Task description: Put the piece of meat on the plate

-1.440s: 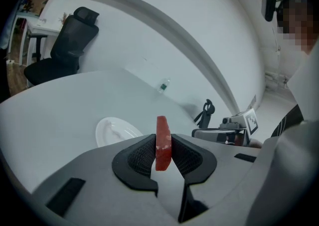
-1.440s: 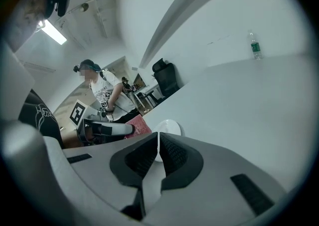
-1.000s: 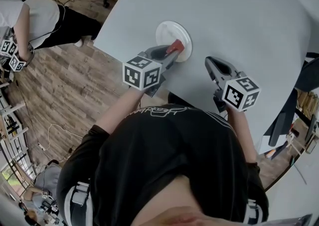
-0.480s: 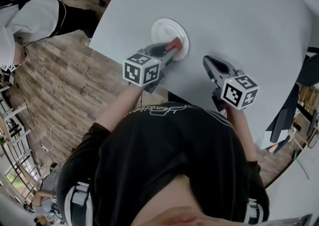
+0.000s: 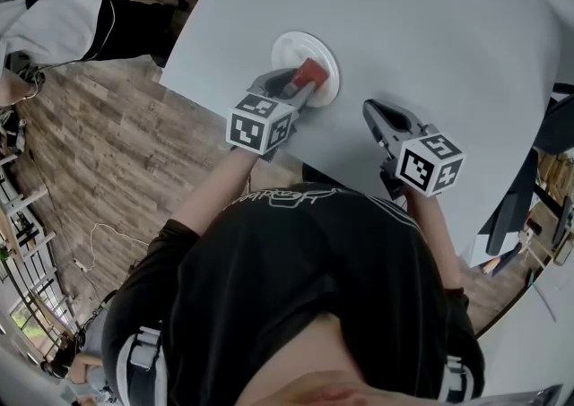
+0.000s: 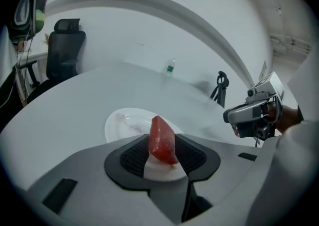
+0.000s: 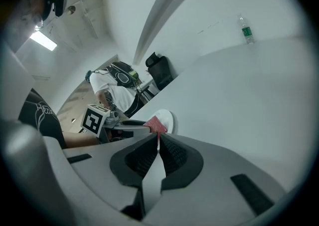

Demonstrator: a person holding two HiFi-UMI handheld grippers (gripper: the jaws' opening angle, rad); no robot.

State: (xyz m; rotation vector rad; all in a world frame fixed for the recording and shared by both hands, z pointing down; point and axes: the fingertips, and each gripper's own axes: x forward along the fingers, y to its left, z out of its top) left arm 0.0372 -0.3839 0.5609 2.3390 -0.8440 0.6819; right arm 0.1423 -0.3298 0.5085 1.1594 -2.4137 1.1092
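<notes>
- Head view: the left gripper [image 5: 300, 82] reaches over the near rim of the white plate [image 5: 289, 44]. The piece of meat [image 5: 310, 72] sits at its jaw tips, above the plate. The right gripper [image 5: 369, 110] rests on the grey table [image 5: 430, 28], well apart from the plate, with nothing at its tips.
- Left gripper view: the jaws have just been opening and stand apart. The meat stands on end between the ribbed black pads, which lie just beside its flanks and no longer appear to press. Its lower end appears to rest on the plate, which lies under and ahead of the tips.
- Left gripper view, risk (judgement): the piece is tall, narrow and balanced on end close to the near rim. A pad brushing it on withdrawal could topple it off the rim onto the table. Its glossy face might also cling to a pad and be dragged back.
- Left gripper view, materials: the meat is a red, shiny wedge tapering upward. The plate is round, shallow and smooth, with a faint pink smear beyond the jaws. The table is matte and plain.
- Right gripper view: the jaws are together with nothing between them. The plate and meat lie well ahead of the tips. This gripper poses little hazard where it rests.
</notes>
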